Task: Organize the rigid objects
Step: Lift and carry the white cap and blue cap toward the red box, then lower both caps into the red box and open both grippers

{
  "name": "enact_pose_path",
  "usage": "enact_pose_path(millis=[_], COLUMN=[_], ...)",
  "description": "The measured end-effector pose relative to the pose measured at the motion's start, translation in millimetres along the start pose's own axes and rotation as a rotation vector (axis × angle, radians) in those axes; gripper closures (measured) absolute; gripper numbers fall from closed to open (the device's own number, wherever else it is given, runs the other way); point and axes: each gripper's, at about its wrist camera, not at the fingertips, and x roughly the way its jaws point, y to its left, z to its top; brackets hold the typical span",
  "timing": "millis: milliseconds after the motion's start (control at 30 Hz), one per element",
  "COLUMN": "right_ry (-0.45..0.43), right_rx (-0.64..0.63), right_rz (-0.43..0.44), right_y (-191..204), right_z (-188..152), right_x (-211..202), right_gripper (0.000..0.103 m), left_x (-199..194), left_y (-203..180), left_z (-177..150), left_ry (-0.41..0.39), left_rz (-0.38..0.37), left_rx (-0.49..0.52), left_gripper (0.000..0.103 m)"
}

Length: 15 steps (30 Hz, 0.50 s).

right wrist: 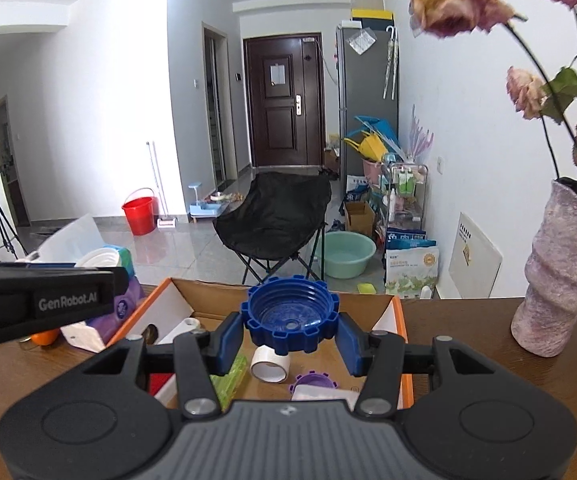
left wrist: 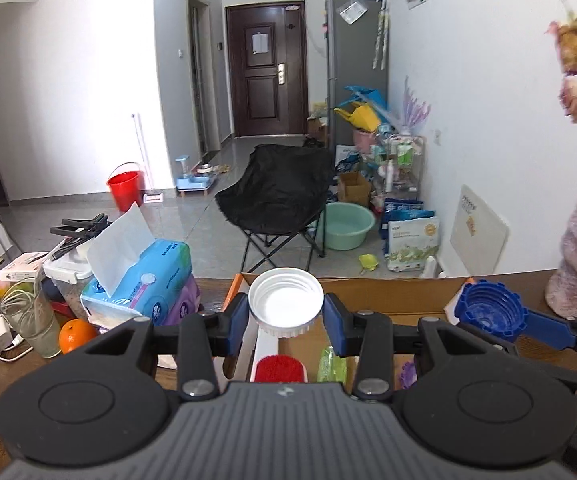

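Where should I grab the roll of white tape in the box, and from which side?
Judging from the right wrist view, grip the roll of white tape across its two flat ring faces, coming from above: it lies on its curved side in the cardboard box, hole facing forward.

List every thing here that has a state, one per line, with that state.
left gripper: shut on white cap
white cap: held above the box, hollow side facing the camera
right gripper: shut on blue cap
blue cap: held above the box, hollow side facing the camera
cardboard box: open, things inside
tissue pack: open, a sheet sticking up
front door: closed
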Motion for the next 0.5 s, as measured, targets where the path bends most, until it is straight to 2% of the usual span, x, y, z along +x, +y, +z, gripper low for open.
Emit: enact_pose_path(millis=[167,500], right_ry=[0.032,0.064], right_rx=[0.007,0.035], right_rz=[-0.011,0.007], right_y=[-4,-11], right_z=[4,-16], right_x=[27,66], right_gripper=[0.054,0.054], left_x=[31,77], left_y=[-2,-5], left_z=[3,-19], left_ry=[0.047,0.104], left_rz=[0.021,0.043], left_rx=[-0.03,-0.016], left_gripper=[0.062,0.062])
